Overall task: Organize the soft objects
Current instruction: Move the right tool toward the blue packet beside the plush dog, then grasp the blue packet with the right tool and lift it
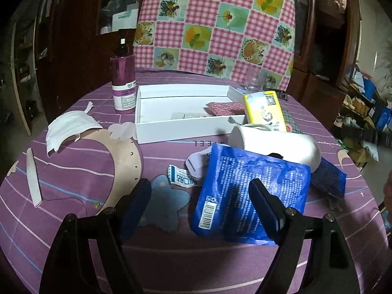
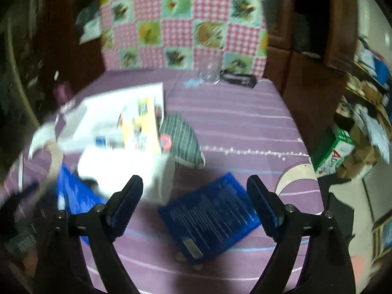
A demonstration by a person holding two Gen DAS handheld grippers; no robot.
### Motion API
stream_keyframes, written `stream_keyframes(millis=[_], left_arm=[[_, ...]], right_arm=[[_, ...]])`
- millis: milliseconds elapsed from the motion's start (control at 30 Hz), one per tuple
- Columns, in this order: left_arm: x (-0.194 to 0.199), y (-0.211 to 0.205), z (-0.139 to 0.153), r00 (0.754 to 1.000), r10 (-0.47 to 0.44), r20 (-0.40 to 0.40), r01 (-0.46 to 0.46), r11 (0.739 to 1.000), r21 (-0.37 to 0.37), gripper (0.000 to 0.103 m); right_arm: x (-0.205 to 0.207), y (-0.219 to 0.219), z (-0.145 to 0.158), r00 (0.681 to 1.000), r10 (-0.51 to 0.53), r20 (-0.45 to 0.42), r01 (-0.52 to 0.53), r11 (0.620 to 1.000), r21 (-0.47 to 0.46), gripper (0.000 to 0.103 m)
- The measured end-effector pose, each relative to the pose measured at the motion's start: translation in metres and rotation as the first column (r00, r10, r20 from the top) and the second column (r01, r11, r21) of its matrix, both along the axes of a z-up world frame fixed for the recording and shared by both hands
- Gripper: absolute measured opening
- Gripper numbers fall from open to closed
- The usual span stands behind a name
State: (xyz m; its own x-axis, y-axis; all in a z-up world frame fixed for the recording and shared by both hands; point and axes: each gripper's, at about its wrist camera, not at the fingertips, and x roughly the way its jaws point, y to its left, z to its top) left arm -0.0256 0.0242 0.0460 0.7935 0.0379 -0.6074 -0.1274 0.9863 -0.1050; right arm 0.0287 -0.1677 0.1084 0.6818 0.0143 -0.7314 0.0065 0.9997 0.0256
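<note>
**Sorting soft items into a tray: both grippers empty, between picks**

The worktop [image 1: 73,220] carries a white tray [image 1: 186,127] at its far middle, already holding a pink patterned piece [image 1: 226,107] and a small flat packet [image 1: 188,115]. A yellow pack [image 1: 265,112] leans against the tray's right end, with a white roll [image 1: 276,144] lying just in front of it. A large blue pouch [image 1: 247,191] lies partly under the roll; a second blue pouch [image 2: 210,215] lies flat to the right, near a striped grey cushion [image 2: 182,142]. A white mask [image 1: 71,127] lies well apart, at the left.

Step in hand, as judged: the sorting is part done, with most soft items outside the tray and no item gripped.

Left gripper [image 1: 201,203]: jaws spread wide, hovering over the near edge of the large blue pouch; nothing between them, no contact visible.

Right gripper [image 2: 194,196]: jaws spread wide and empty, above the second blue pouch and apart from it. This view is blurred, so fine contact cannot be told.

Next move, as judged: lower one gripper over a pouch edge, pinch the thin film firmly, then carry it to the tray. The roll resting on the large pouch may shift when that pouch is pulled.
</note>
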Motion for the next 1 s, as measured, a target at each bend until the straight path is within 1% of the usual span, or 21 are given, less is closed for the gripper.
stream_keyframes(millis=[67, 133, 200, 267, 333, 433, 533, 633, 700, 833, 900, 1000], left_arm=[[0.001, 0.002, -0.001, 1.000, 0.016, -0.008, -0.016, 1.000, 0.001, 0.082], [0.001, 0.004, -0.002, 1.000, 0.023, -0.013, -0.023, 1.000, -0.005, 0.082], [0.002, 0.006, -0.003, 0.999, 0.031, -0.020, -0.031, 0.999, -0.006, 0.082], [0.004, 0.007, -0.005, 0.999, 0.038, -0.037, -0.039, 0.999, -0.006, 0.082], [0.007, 0.009, -0.008, 0.997, 0.048, -0.059, -0.048, 0.999, -0.009, 0.082], [0.010, 0.011, -0.012, 0.994, 0.062, -0.087, -0.063, 0.998, -0.009, 0.082], [0.012, 0.010, -0.014, 0.992, 0.062, -0.108, -0.062, 0.998, 0.005, 0.082], [0.014, 0.009, -0.016, 0.990, 0.062, -0.125, -0.060, 0.998, 0.015, 0.082], [0.014, 0.011, -0.017, 0.989, 0.067, -0.132, -0.065, 0.998, 0.014, 0.082], [0.015, 0.012, -0.020, 0.985, 0.074, -0.154, -0.072, 0.997, 0.019, 0.082], [0.016, 0.011, -0.022, 0.983, 0.071, -0.169, -0.068, 0.997, 0.025, 0.082], [0.019, 0.009, -0.026, 0.978, 0.067, -0.196, -0.060, 0.997, 0.040, 0.082]], right_arm=[[0.008, 0.007, 0.004, 0.999, 0.043, 0.019, -0.044, 0.997, 0.071, 0.087], [0.010, 0.013, 0.004, 0.995, 0.092, 0.033, -0.097, 0.982, 0.165, 0.087], [0.011, 0.020, -0.003, 0.985, 0.169, 0.034, -0.172, 0.954, 0.244, 0.086], [0.008, 0.025, -0.014, 0.968, 0.249, 0.038, -0.248, 0.916, 0.315, 0.082], [0.003, 0.024, -0.026, 0.961, 0.272, 0.047, -0.271, 0.894, 0.357, 0.081], [0.002, 0.022, -0.040, 0.951, 0.310, -0.010, -0.282, 0.877, 0.390, 0.076], [0.001, 0.017, -0.047, 0.946, 0.323, -0.043, -0.271, 0.853, 0.447, 0.074], [0.002, 0.016, -0.052, 0.937, 0.342, -0.070, -0.267, 0.831, 0.488, 0.069], [-0.001, 0.020, -0.055, 0.929, 0.360, -0.085, -0.276, 0.828, 0.488, 0.063], [-0.004, 0.030, -0.056, 0.916, 0.392, -0.081, -0.314, 0.830, 0.461, 0.061], [-0.006, 0.032, -0.055, 0.913, 0.402, -0.071, -0.329, 0.827, 0.455, 0.057], [-0.008, 0.035, -0.053, 0.905, 0.422, -0.057, -0.350, 0.813, 0.465, 0.055]])
